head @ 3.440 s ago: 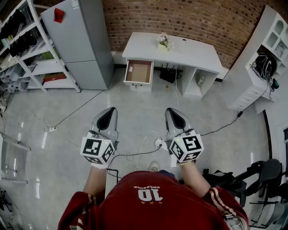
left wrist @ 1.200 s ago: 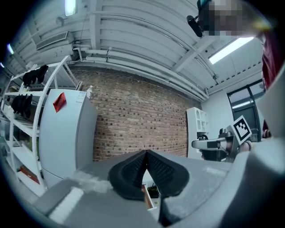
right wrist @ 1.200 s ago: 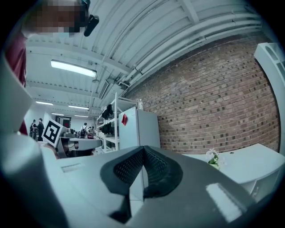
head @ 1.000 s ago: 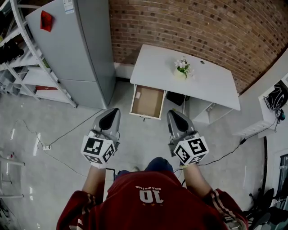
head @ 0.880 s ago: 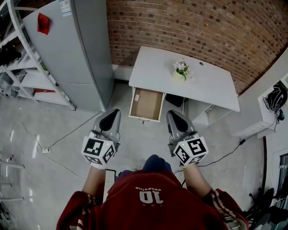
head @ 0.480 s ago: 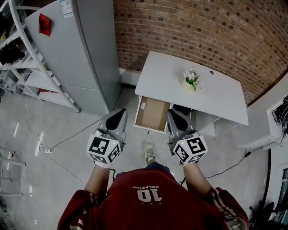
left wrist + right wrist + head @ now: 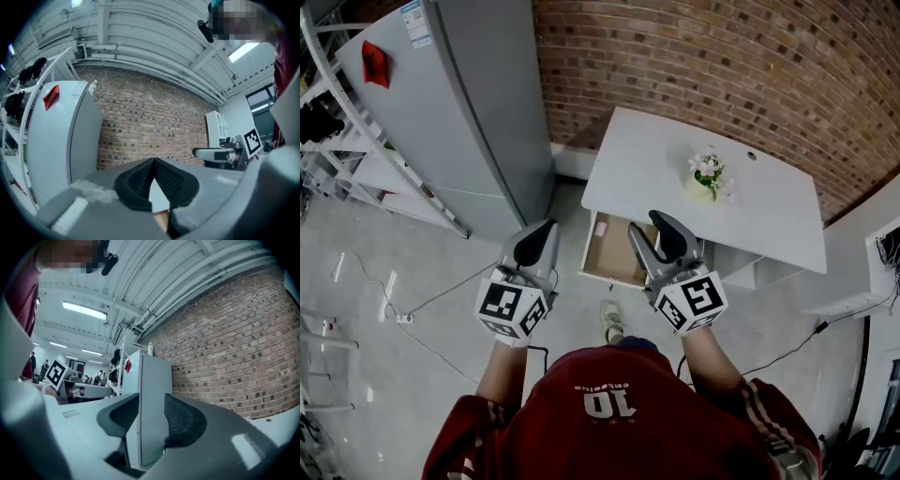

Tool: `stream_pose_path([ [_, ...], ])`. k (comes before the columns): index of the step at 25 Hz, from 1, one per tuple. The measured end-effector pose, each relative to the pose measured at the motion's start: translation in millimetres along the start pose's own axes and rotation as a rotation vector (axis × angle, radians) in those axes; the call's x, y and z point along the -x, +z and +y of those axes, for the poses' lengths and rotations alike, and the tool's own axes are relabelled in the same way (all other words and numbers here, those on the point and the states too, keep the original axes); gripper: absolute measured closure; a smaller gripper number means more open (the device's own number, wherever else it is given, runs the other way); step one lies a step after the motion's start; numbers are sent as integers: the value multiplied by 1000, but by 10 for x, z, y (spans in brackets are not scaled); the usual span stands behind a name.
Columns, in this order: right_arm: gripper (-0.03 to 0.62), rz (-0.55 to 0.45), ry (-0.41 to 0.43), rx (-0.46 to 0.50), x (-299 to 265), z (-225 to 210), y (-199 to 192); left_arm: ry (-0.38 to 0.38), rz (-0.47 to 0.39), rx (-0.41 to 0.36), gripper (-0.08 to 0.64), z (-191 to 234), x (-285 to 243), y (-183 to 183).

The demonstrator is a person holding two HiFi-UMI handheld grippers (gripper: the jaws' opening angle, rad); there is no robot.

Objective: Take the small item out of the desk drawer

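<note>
Presumably light and rigid, the small item (image 7: 601, 228) lies in the drawer's (image 7: 609, 259) left rear corner — pinch across its edges. Right gripper (image 7: 654, 240) jaws are opening, nothing between them; left gripper (image 7: 536, 242) jaws are clenched, empty.

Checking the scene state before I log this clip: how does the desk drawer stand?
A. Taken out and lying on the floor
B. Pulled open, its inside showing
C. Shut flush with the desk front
B: in the head view the drawer juts out from under the white desk, and its brown inside shows from above.
</note>
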State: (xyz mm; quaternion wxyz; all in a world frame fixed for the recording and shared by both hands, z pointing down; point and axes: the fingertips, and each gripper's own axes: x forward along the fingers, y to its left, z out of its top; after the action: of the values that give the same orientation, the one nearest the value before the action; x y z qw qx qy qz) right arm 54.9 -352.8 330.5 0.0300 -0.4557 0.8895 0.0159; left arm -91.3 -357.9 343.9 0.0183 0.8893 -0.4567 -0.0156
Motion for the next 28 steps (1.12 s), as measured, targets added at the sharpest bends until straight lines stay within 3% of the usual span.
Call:
stream_pose_path([
  [5, 371, 24, 13, -19, -87, -53, -141, -16, 25, -6, 557, 53, -103, -86],
  [11, 370, 69, 78, -8, -139, -128, -482, -41, 55, -17, 557, 61, -221, -206],
  [14, 370, 95, 112, -57, -137, -171, -769, -47, 70, -20, 557, 74, -260, -338],
  [23, 370, 247, 284, -116, -291, -242, -2216, -6, 97, -35, 557, 320, -457, -1110],
  [28, 371, 316, 299, -154, -486, -405, -3170, -19, 114, -49, 557, 388, -556, -1652],
])
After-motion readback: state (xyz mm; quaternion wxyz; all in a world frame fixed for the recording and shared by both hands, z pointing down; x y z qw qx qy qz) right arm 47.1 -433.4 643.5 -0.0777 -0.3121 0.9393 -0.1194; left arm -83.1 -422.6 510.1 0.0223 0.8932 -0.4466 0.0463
